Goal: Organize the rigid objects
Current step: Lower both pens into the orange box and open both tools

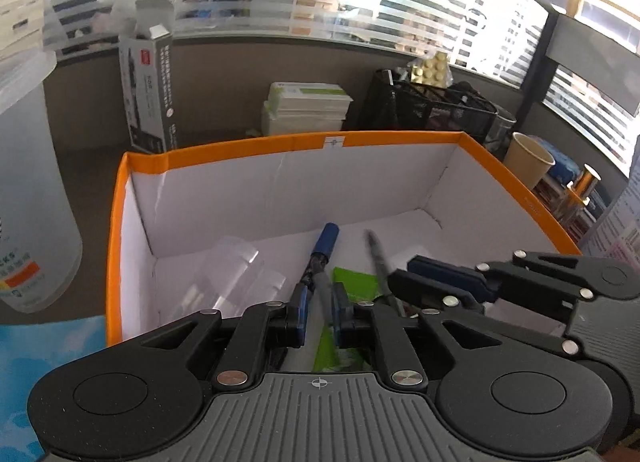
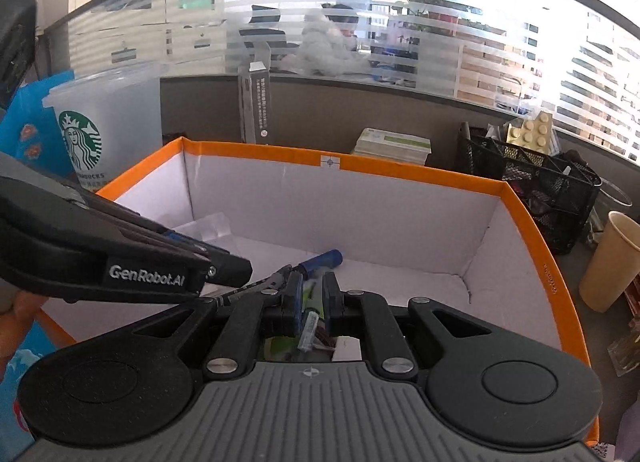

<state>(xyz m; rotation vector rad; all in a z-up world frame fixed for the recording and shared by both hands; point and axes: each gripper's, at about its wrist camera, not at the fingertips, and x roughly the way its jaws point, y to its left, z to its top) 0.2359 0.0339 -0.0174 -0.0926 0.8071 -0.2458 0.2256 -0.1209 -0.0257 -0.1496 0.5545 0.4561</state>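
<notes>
A: How are the two grippers posed?
B: Both are held low over the orange-rimmed box (image 1: 520, 182), side by side. The left gripper (image 1: 319, 312) is pointed at a blue-capped pen (image 1: 325, 246) lying on the box floor, its jaws narrowly parted around a blurred grey pen.
A: And the right gripper (image 2: 311, 302)?
B: Its jaws are parted slightly, with a small tube seen between them; a grip cannot be told.

The near end of the blue-capped pen (image 1: 325, 247) disappears behind the left gripper (image 1: 319, 316), and the grey pen (image 1: 378, 258) next to it is smeared with blur. The green packet (image 1: 352, 286) is mostly covered up. Big frosted plastic cup (image 1: 28, 190) runs off the left edge. Through the striped glass partition (image 2: 360, 26) it's all fuzzy.
</notes>
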